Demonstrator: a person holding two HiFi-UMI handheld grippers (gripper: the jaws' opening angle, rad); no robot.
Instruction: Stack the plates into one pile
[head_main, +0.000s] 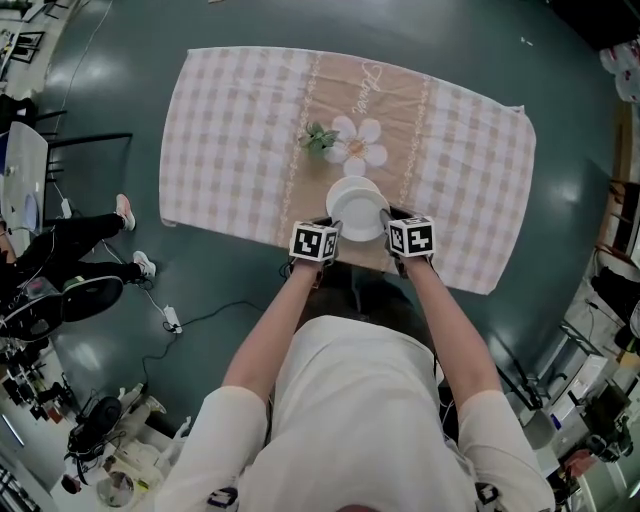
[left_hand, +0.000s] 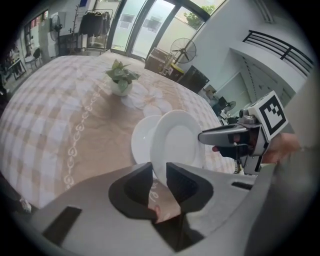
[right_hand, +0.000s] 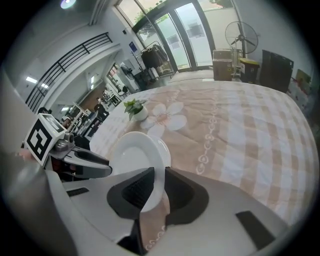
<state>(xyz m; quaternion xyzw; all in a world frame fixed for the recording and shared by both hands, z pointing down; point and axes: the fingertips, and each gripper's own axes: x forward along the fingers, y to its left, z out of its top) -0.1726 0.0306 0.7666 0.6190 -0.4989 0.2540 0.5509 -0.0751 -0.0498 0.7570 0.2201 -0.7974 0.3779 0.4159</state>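
Two white plates sit at the table's near middle. The near plate (head_main: 360, 218) (left_hand: 177, 142) (right_hand: 135, 155) is gripped by its rim from both sides. My left gripper (head_main: 333, 230) (left_hand: 159, 180) is shut on its left edge. My right gripper (head_main: 386, 222) (right_hand: 157, 187) is shut on its right edge. The second plate (head_main: 352, 190) (left_hand: 141, 140) (right_hand: 163, 146) shows just beyond and partly behind the held one; whether they touch I cannot tell. Each gripper view shows the other gripper at the plate's far side.
A checked pink and beige tablecloth (head_main: 230, 130) covers the table. A small potted plant (head_main: 318, 137) (left_hand: 120, 80) stands beyond the plates by a white flower print (head_main: 360, 142). The table's front edge runs just under my grippers. A seated person's legs (head_main: 70, 240) are at left.
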